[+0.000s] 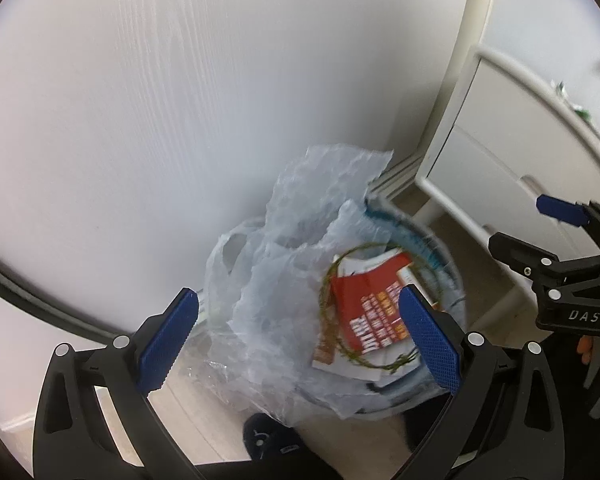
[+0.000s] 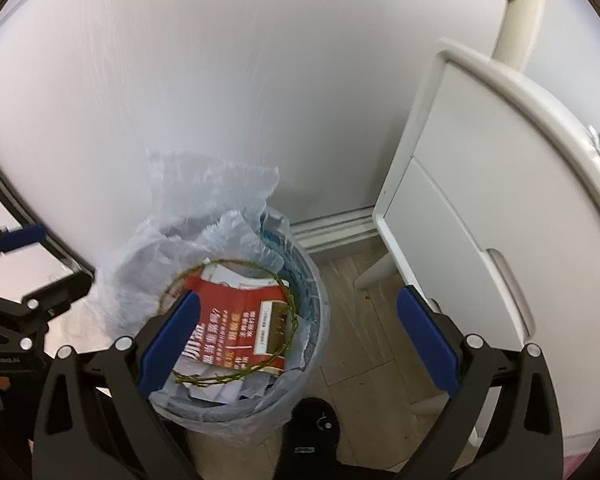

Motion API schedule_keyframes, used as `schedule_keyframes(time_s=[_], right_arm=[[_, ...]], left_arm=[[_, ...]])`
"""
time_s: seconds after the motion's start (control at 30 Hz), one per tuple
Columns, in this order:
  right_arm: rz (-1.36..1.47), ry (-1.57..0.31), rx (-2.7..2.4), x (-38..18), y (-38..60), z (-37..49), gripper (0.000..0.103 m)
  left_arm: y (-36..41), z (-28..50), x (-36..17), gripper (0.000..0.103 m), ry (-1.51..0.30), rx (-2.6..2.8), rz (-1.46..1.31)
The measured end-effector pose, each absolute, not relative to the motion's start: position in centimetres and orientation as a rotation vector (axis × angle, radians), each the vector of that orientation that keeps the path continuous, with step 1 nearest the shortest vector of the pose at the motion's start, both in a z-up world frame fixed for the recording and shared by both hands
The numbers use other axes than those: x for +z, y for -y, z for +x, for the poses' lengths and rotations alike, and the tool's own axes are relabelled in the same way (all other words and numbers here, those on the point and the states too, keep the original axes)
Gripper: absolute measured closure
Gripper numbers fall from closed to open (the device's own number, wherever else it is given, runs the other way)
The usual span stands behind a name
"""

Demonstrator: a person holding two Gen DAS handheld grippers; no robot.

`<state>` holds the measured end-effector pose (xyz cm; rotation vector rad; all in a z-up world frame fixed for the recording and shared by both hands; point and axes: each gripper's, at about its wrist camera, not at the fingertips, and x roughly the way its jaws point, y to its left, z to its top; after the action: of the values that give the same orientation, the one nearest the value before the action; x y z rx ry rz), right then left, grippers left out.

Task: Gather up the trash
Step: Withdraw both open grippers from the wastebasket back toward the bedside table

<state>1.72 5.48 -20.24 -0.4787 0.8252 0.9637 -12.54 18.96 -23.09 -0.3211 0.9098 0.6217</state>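
Nearest, in the left wrist view: left gripper (image 1: 298, 336), blue pads (image 1: 165, 338) spread wide, nothing between them, hanging above the bin. Beyond its far pad, at the frame's right edge: right gripper (image 1: 540, 236), seen side-on, jaws parted, empty.

In the right wrist view: right gripper (image 2: 298, 338) likewise wide, one pad (image 2: 428, 344) over the floor, the other over the bin's mouth, touching nothing. Left gripper (image 2: 40, 258) at the left edge, partly cut off.

Just below the fingers: a dark slipper (image 2: 316, 428) on the pale wood floor (image 2: 364, 336), close against the bin's base.

Next out: the bin (image 2: 256, 424), round, lined with a thin clear bag (image 1: 284, 248). Bag's rim loose and crumpled, standing up high on the wall side, blurred in both views. Inside, trash filling the bin near to the top: a red leaflet (image 2: 236, 320) with printed characters lying on top, white paper scraps (image 2: 216, 392) beneath it, and a thin green ring of twisted twig or wire (image 2: 288, 312) lying over the leaflet.

Right of the bin, apart from it: a white cabinet (image 2: 480, 184) on short legs (image 2: 374, 274), with a long handle (image 2: 512, 292) on its door.

Farthest: a plain white wall (image 2: 220, 100) directly behind the bin, skirting (image 2: 336, 226) along its foot.
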Motion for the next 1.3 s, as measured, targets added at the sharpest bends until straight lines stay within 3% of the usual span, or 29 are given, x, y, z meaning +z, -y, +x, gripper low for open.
schedule_keyframes(time_s=[0.77,1.3], right_arm=[[-0.276,-0.626,0.886,-5.2,4.1,7.4,0.007],[-0.185,-0.574,0.782,1.5,15.3,16.1,0.007]], left_arm=[[-14.2,-6.9,-8.5,0.006,-0.714,0.406,-0.212],[-6.2,1.2,-4.3,0.006,-0.667,0.228,-0.158]])
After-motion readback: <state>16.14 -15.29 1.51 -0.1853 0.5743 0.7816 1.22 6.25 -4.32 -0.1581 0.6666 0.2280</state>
